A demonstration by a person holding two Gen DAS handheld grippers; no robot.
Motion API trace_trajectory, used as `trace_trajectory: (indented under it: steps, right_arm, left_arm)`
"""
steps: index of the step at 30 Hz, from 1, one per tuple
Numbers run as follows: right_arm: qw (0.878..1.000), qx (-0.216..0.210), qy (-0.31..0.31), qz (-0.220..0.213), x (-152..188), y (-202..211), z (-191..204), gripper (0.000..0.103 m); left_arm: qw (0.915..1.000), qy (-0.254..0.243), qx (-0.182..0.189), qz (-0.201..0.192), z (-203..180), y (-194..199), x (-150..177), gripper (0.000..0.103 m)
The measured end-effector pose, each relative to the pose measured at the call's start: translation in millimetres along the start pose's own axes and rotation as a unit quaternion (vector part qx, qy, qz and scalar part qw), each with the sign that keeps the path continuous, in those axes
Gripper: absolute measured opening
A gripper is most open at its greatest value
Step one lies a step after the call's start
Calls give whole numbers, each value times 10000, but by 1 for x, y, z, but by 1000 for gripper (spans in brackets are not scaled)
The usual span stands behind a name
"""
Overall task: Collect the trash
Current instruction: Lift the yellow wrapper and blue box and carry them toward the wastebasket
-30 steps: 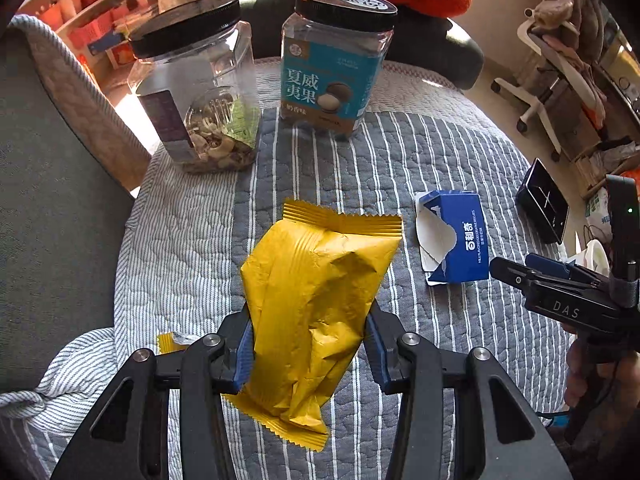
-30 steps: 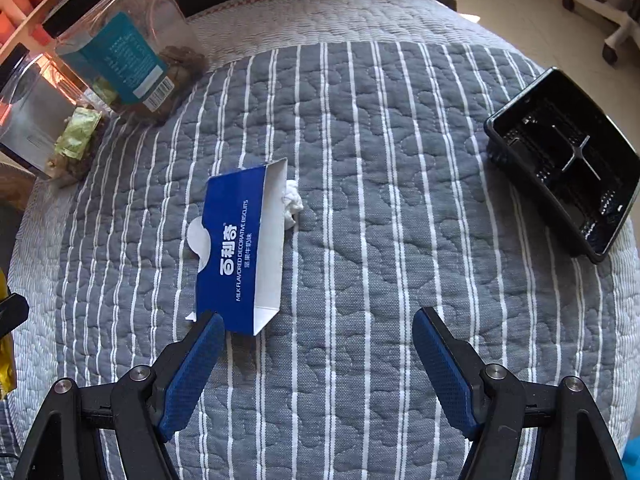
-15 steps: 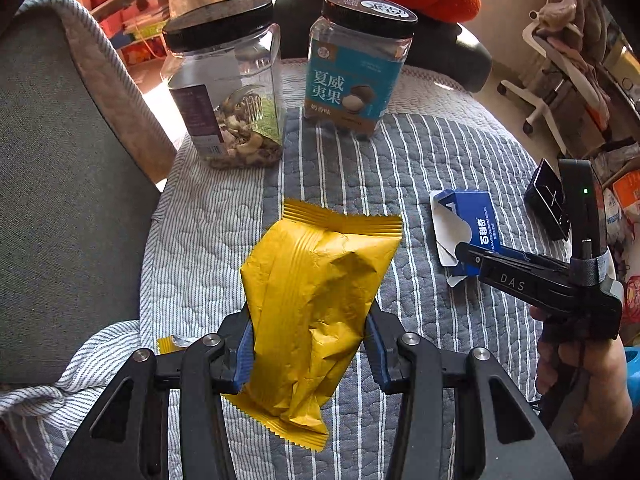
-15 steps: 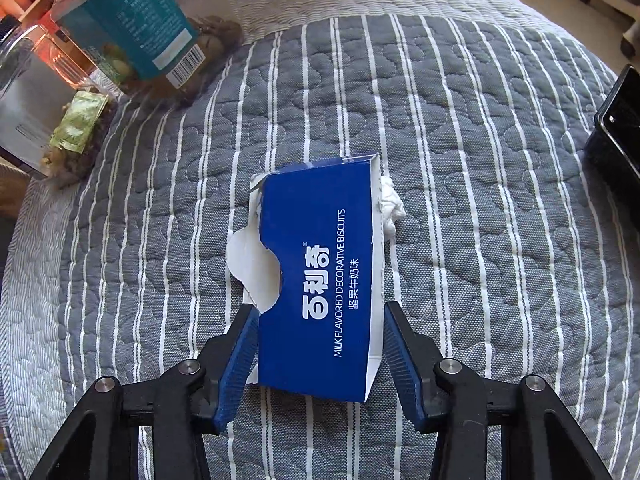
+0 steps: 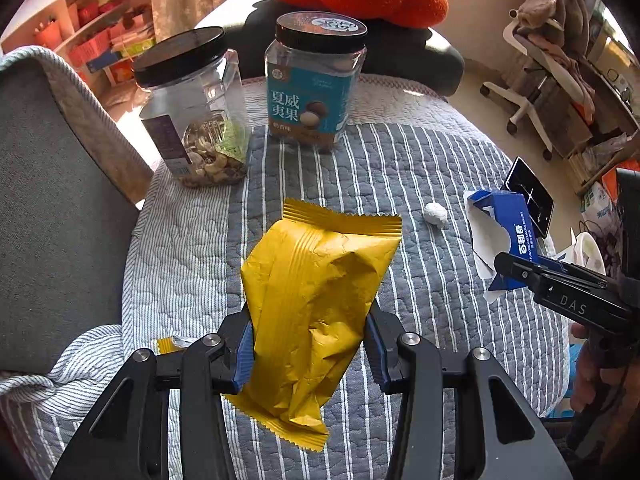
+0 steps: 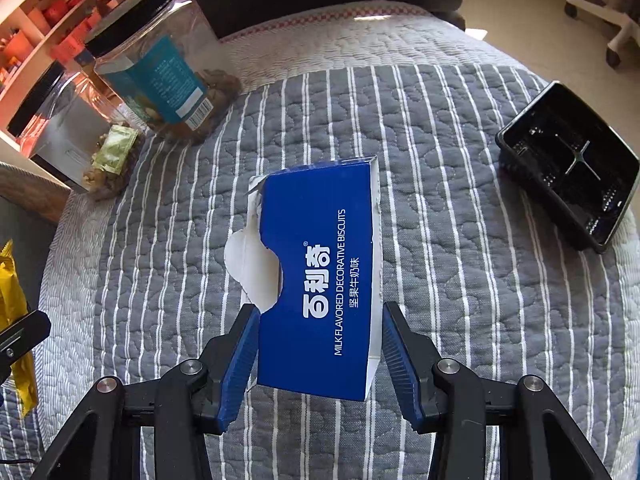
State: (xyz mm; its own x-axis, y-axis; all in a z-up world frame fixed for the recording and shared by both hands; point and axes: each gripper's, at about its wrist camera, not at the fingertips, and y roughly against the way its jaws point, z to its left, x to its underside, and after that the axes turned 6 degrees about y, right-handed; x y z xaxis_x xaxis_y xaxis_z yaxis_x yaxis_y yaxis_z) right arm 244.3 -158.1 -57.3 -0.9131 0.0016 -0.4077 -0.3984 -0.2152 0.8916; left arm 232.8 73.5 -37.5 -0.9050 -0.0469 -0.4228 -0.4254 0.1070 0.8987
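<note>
The left gripper (image 5: 308, 344) pinches a yellow snack wrapper (image 5: 316, 308) between its blue pads, and the wrapper hangs clear of the striped quilt (image 5: 400, 168). The right gripper (image 6: 320, 344) has just been closing, and its pads now press both long sides of a torn blue biscuit box (image 6: 320, 280), which also appears lifted off the quilt. With the box as landmark: a small white paper ball (image 5: 436, 214) lies on the quilt just to its left, a black plastic tray (image 6: 568, 168) rests well to its right near the quilt's edge, and two black-lidded jars (image 5: 316, 80) stand beyond it on the far left. The step in hand appears to be the carry-off: both grippers are loaded, so the next move calls for a bin, and none is in view. The paper ball, the tray and a yellow scrap (image 5: 170, 344) beside the left gripper remain to be collected. The centre of the quilt is open; the jars and the rounded edge limit travel.
</note>
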Motion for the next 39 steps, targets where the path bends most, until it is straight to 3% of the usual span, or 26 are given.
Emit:
trace_trajectory:
  steps: [23, 39]
  right_arm:
    - [9937, 404, -960, -402, 38, 88, -149, 53]
    - [9773, 707, -1890, -646, 93, 144, -266, 53]
  left_arm:
    - [9954, -689, 661, -106, -150, 2, 4, 48]
    - [9841, -1372, 1124, -127, -277, -10, 26, 48]
